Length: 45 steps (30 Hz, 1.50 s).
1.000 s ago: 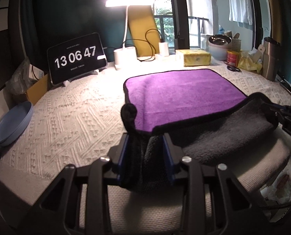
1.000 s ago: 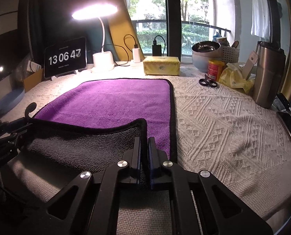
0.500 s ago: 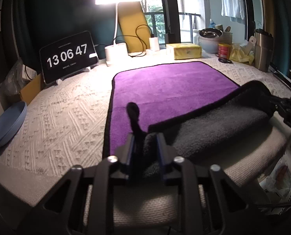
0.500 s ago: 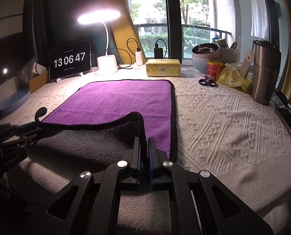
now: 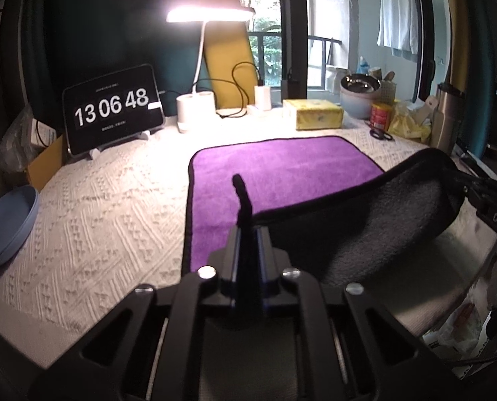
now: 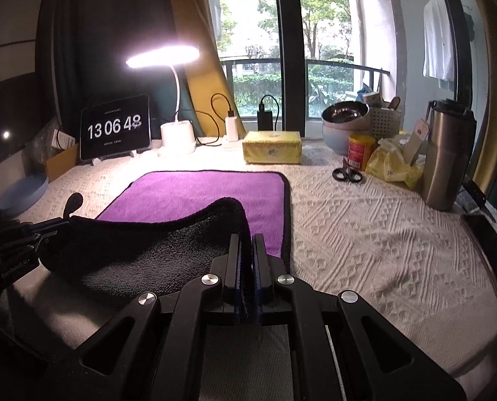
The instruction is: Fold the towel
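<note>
The towel [image 5: 281, 167], purple on top and dark grey underneath, lies on the white patterned tablecloth [image 5: 114, 207]. Its near edge is lifted off the table, showing the grey underside [image 5: 355, 227]. My left gripper [image 5: 248, 234] is shut on the towel's near left corner, whose hanging loop sticks up past the fingers. My right gripper [image 6: 245, 240] is shut on the near right corner of the towel [image 6: 198, 197]. Each view shows the other gripper at its side edge, holding the far end of the raised fold.
At the back stand a clock tablet [image 5: 113, 107], a lit desk lamp [image 5: 195, 113], a yellow tissue box [image 6: 271, 147], a bowl [image 6: 345, 123], a red can [image 6: 360, 147], scissors [image 6: 347, 174] and a steel tumbler [image 6: 449, 160]. A blue plate [image 5: 7, 224] sits far left.
Both grippers have lifted the towel's near edge higher and carried it toward the far edge, so the grey underside now arches above the purple side. The clock changed from 13:06:47 to 13:06:48.
</note>
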Available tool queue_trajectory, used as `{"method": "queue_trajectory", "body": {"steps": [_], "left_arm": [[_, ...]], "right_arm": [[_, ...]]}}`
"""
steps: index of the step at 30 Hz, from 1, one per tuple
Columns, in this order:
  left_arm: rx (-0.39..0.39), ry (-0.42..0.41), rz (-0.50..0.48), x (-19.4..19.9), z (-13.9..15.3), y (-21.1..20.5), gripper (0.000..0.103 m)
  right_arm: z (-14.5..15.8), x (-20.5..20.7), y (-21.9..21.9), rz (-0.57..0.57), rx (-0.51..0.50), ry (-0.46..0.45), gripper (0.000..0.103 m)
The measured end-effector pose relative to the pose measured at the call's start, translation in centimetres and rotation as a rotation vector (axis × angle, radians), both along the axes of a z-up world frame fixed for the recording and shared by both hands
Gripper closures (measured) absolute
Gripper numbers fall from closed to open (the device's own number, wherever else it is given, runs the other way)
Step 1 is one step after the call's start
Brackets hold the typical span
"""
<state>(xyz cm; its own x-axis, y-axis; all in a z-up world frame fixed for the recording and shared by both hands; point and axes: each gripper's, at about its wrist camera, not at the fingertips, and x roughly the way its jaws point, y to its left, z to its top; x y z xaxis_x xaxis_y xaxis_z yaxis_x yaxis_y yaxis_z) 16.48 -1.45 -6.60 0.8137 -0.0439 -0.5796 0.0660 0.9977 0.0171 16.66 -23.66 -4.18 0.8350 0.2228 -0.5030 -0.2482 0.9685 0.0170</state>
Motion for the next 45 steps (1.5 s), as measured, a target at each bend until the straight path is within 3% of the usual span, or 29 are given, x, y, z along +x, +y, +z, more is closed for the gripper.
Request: {"method": "queue_trajectory", "body": {"steps": [9, 32, 45], "left_arm": [[-0.048, -0.028, -0.007, 2.1, 2.1, 0.1, 0.094], [-0.056, -0.111, 0.017, 7.2, 5.3, 1.7, 0.094], [-0.052, -0.124, 0.028, 11.3, 5.4, 2.3, 0.094]], "right_arm": [[1.6, 2.0, 0.1, -0.003, 0.010, -0.038, 0.096], [4.2, 8.5, 0.9, 0.032, -0.023, -0.091, 0.096], [3.8, 12.8, 1.0, 0.031, -0.012, -0.054, 0.096]]}}
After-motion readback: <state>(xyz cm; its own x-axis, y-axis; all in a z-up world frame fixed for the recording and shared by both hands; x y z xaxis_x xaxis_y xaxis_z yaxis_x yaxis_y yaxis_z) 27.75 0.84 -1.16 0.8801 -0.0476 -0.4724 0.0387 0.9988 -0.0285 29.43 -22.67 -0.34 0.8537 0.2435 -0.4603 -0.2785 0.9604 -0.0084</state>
